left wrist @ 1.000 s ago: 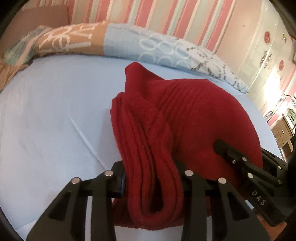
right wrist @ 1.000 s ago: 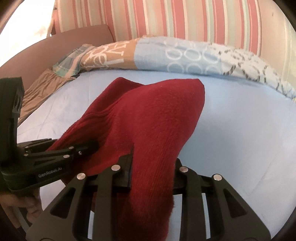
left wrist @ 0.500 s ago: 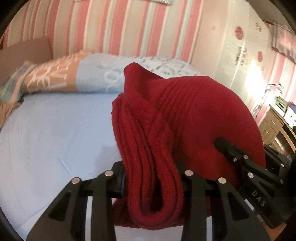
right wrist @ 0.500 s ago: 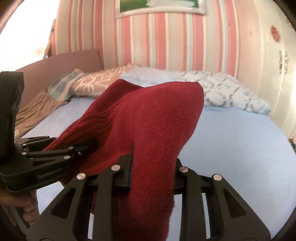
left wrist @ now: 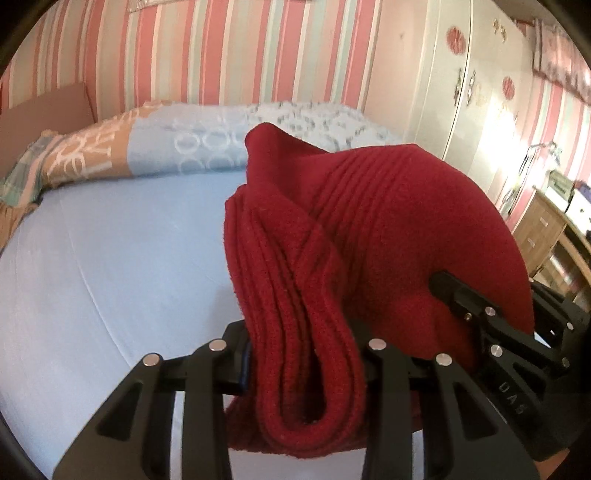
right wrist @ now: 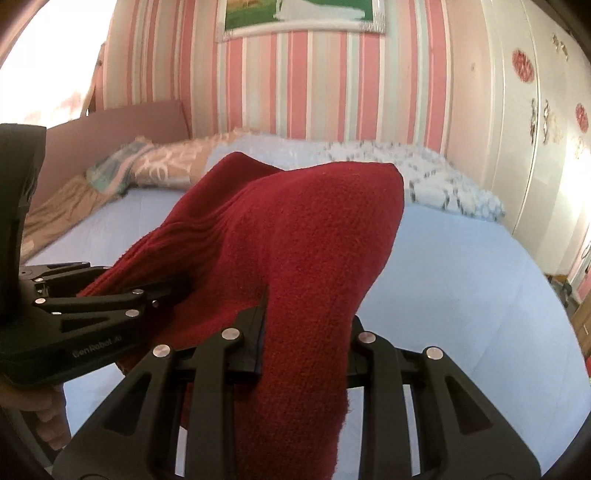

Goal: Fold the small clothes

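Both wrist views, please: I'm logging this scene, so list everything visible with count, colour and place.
Knit garment: one, dark red, held up between both grippers above the bed.
Bed sheet: one, light blue, below the garment.
Blanket: one, orange and pale blue patterned, bunched along the far edge.
Wardrobe: one, white with red stickers, right wall.
Picture: one, green, on striped wall.
Left gripper: black, shut on garment.
Right gripper: black, shut on garment.
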Tool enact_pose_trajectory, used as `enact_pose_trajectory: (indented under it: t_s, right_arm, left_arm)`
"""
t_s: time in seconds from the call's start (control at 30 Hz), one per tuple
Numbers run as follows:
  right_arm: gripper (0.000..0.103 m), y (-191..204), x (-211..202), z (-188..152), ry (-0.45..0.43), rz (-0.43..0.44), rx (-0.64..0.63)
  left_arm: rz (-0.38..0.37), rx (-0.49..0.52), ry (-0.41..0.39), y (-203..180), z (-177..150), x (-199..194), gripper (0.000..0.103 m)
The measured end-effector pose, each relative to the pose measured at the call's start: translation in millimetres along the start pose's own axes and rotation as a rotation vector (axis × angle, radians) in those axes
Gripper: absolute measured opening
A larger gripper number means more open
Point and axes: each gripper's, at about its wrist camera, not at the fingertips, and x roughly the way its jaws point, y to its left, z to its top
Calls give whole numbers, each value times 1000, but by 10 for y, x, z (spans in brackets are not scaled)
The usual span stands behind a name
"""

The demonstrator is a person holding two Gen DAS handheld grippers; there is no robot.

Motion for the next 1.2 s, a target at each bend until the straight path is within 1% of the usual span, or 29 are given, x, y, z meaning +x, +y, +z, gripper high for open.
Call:
enact_pose_trajectory:
  t_s: [0.1,0.23,0.3,0.33,0.37,0.43,0.5,0.6,0.63,0.67,0.7,0.77,0.8,0.9,0.97,1.03,1.13,1.2]
  right_arm:
    - [27,-176,246,-392,78,26,38]
    - [27,-268,641,-981,221,41,64]
    - [30,-295,694,-1144,233,45,90]
    - [30,-331,683,-1178,230,52,109]
    - [31,-346,671,-1200,230,54,121]
    - [32,-344,645,-1219,230,52,114]
    - [34,-314,625,-1227,229,39,106]
    - [40,-318,605,-1239,231,35,113]
    - [43,-321,604,-1248,233,32,115]
    - [54,-337,595,-1253,235,19,117]
    - [69,-340,565,-1262,229,1,116]
    - [79,-353,509,-1297,222,-23,110]
    - [82,-362,484,-1329,228,-28,109]
    - [87,-398,405,-1404,237,-41,108]
    - [90,-439,353,-1442,245,-55,118]
    - [90,-465,315,-1464,255,-64,131]
    - [90,-454,276,-1468,262,-81,141]
    - [90,-402,259,-1493,276,-104,125]
  left_arm:
    - [37,6,46,-138,-358,313,36]
    - [79,-39,179,-171,-868,810,36]
    - [105,-21,171,-183,-1007,886,38]
    - [117,4,146,-220,-1069,875,38]
    - [114,2,137,-238,-1096,857,40]
    - [110,-39,143,-155,-1096,884,44]
    - [96,-85,149,-154,-1112,847,50]
    - [104,-93,140,-94,-1102,795,57]
    - [102,-93,138,-81,-1127,763,59]
    - [110,-97,133,-60,-1165,721,64]
    - [113,-106,131,-39,-1204,677,67]
    - [104,-134,136,41,-1273,636,69]
    - [104,-144,136,71,-1302,613,71]
    - [92,-160,127,128,-1379,527,72]
    - [75,-187,120,181,-1425,460,73]
    - [56,-214,115,242,-1476,408,74]
    - [51,-209,107,265,-1561,338,75]
    - [43,-212,107,276,-1594,313,75]
